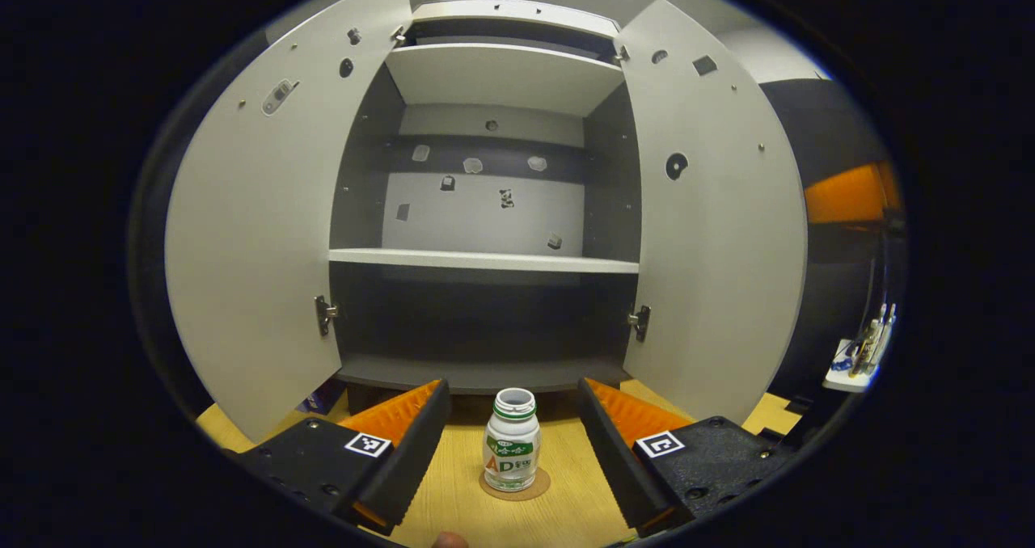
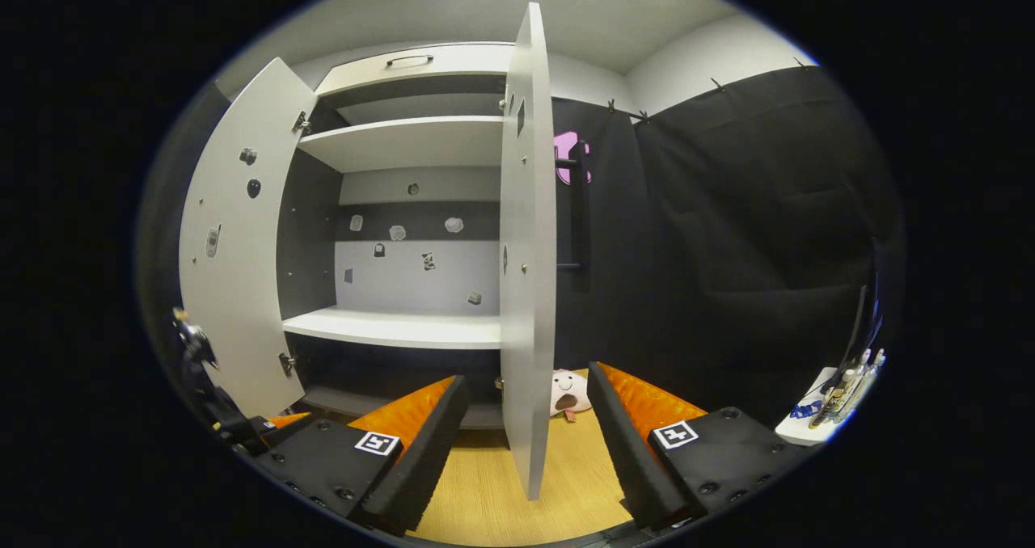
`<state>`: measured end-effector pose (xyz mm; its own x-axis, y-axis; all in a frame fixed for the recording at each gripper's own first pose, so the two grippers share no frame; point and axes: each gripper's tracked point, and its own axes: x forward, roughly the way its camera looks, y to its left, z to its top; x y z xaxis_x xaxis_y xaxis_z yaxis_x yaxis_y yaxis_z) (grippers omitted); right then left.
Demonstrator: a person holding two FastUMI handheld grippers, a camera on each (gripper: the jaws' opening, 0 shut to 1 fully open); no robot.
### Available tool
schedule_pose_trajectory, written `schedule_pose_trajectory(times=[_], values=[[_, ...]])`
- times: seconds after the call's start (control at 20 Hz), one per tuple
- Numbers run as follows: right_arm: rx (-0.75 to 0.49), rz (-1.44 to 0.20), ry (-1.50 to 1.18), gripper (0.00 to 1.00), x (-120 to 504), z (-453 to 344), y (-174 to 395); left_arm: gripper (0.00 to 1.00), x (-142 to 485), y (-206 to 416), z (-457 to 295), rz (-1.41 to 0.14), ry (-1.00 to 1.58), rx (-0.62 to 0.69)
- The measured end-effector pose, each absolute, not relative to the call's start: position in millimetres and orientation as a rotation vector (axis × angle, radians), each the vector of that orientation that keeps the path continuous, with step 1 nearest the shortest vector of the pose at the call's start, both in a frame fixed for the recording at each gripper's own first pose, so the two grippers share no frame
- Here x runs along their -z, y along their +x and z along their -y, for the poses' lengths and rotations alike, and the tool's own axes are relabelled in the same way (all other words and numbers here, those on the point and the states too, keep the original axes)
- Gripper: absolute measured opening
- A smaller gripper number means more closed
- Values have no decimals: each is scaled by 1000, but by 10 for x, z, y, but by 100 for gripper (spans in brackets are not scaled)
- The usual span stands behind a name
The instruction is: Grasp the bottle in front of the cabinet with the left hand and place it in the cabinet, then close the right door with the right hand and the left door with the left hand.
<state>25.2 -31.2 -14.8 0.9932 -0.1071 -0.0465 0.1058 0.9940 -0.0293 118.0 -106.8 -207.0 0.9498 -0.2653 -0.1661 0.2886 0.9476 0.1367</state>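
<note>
One bottle [image 1: 511,440], two open doors [image 1: 257,233]

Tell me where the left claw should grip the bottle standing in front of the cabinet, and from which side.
Grip the bottle around its labelled body, below the narrower green-ringed neck, coming in level from the front. It stands upright on a round coaster, centred between the open fingers of the left claw, so a straight push forward should probably do.

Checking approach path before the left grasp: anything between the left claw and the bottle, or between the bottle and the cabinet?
Nothing visible. The bottle stands upright on a round coaster on the wooden table, centred ahead of the open left claw. Both doors are swung open, and the bottom compartment behind the bottle looks unobstructed.
</note>
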Motion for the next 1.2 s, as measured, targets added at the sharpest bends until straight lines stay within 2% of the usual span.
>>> schedule_pose_trajectory(times=[0.5, 1.0, 1.1, 1.2], values=[[171, -53, -45, 98, 163, 572, 145, 95, 3061, 1553, 1028, -295, 144, 232], [208, -75, -62, 98, 265, 685, 146, 95, 3432, 1736, 1018, -367, 166, 236], [199, -70, -60, 98, 263, 659, 155, 80, 3408, 1747, 1031, -380, 183, 260], [192, -66, -52, 98, 263, 639, 184, 78, 3323, 1710, 1031, -396, 177, 277]])
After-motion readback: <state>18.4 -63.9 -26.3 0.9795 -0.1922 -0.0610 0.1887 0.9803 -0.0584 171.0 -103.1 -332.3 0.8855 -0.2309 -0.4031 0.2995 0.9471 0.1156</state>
